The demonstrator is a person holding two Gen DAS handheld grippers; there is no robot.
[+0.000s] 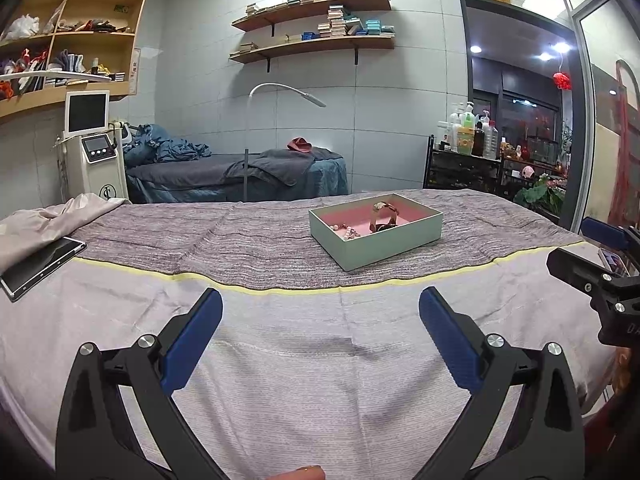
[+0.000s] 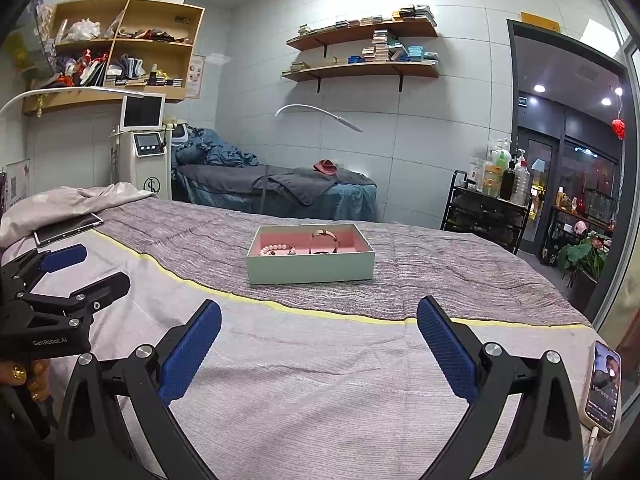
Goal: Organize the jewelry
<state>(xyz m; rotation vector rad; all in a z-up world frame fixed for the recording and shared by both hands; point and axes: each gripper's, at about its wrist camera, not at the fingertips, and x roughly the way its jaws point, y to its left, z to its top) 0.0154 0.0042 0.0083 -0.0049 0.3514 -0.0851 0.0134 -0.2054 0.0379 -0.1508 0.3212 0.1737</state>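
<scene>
**Hovering wide open over the bed, jewelry box ahead**

Hovering above the near part of the bed (image 1: 280, 360), the left tongs (image 1: 320, 312) stand spread wide with nothing between their blue pads. The right tongs (image 2: 319, 320) are just as wide apart and hold nothing. Both sit over the pale sheet, short of the yellow seam. Beyond the seam, on the grey striped blanket (image 2: 440, 276), rests the mint-green jewelry box (image 2: 310, 267), roughly mid-bed and well apart from both tongs. Inside its pink lining lie a pink bead bracelet (image 2: 276, 249) toward the left side and a bangle (image 2: 325, 240) standing upright beside it. A tablet (image 1: 40, 264) lies near the bed's left edge; a lit phone (image 2: 603, 386) lies at the right edge.
</scene>
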